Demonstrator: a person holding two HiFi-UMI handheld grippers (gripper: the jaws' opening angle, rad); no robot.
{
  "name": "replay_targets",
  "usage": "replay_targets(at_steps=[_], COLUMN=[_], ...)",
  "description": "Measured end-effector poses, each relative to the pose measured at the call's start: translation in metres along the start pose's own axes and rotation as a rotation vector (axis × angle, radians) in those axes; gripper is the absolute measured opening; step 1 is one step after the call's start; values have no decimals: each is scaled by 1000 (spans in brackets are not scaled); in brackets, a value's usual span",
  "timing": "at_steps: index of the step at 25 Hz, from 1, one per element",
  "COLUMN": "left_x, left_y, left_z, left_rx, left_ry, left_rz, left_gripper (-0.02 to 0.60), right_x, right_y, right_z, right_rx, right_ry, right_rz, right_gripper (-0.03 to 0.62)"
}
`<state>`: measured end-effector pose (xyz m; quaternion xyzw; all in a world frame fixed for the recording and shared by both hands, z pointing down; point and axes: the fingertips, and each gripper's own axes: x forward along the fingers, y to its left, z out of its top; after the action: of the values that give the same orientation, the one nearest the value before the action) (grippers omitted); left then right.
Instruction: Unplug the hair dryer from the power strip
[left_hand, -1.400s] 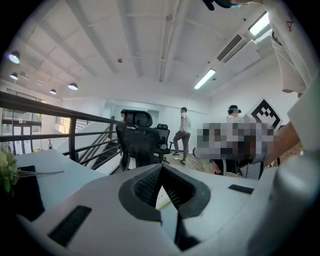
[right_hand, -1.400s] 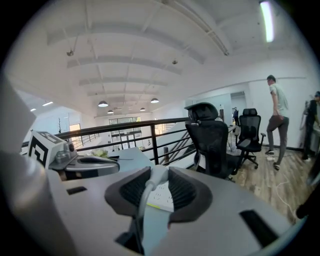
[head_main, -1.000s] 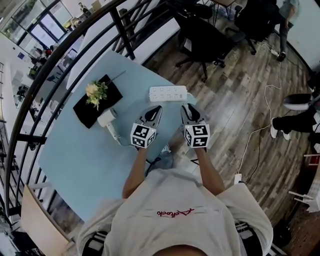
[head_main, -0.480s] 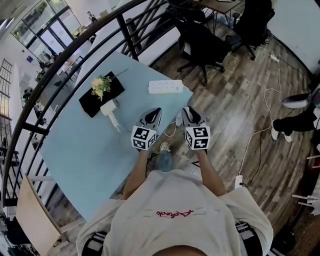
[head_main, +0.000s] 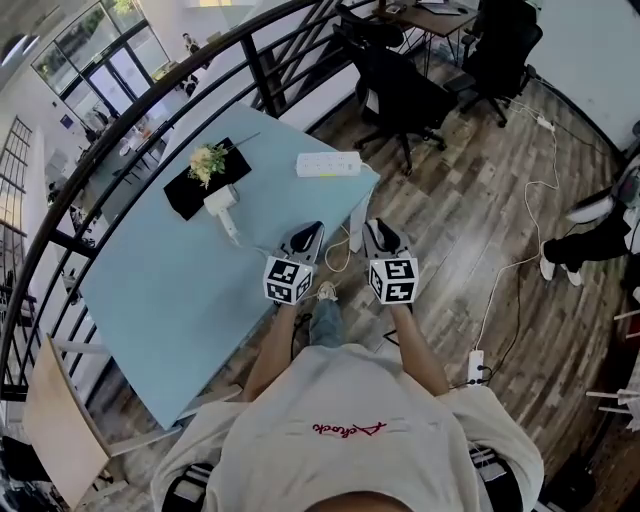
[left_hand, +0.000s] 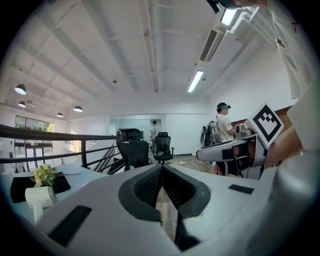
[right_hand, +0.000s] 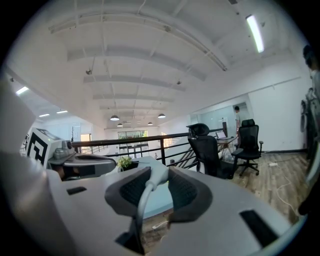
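White cloth comes first: your shirt (head_main: 340, 400) fills the near edge of the head view, and both your arms reach out from it.

Your left gripper (head_main: 312, 230) is squeezed tight with nothing in it, and its two dark pads (left_hand: 149, 187) touch each other. Your right gripper (head_main: 376, 230) is just beside it on the right. It is clamped on the white plug (right_hand: 159, 174) of the hair dryer (head_main: 222, 203), and the cord (right_hand: 142, 202) hangs down from the plug between the pads. Both grippers are by the near right edge of the light blue table (head_main: 170, 290), above the wood floor (head_main: 470, 220).

A bit farther and to the left, the hair dryer lies on the table. It is white, and it sits just beside a black mat (head_main: 185, 198) with yellow flowers (head_main: 207, 160) on it.

Farther still, the white power strip (head_main: 328, 164) lies flat at the far right corner of the table — well apart from the plug you hold.

Behind the table stand black office chairs (head_main: 405, 90) on the right. A dark railing (head_main: 150, 110) curves along the table's far and left sides.
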<state>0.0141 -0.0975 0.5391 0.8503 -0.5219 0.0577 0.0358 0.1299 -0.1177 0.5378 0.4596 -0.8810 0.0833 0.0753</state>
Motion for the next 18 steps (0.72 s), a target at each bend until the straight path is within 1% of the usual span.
replay_targets(at_steps=[5, 11, 18], left_x=[-5, -3, -4], left_y=[-18, -28, -28], left_z=[2, 10, 13], left_rx=[5, 13, 23], left_ry=[-14, -26, -21], left_rz=[1, -12, -13], left_gripper=[9, 9, 9], right_x=[-14, -21, -25], right_y=[-5, -12, -13], right_z=[4, 14, 14], right_rx=[-22, -34, -31], right_ry=[-10, -29, -28], right_rz=[-7, -20, -17], right_gripper=[123, 123, 123])
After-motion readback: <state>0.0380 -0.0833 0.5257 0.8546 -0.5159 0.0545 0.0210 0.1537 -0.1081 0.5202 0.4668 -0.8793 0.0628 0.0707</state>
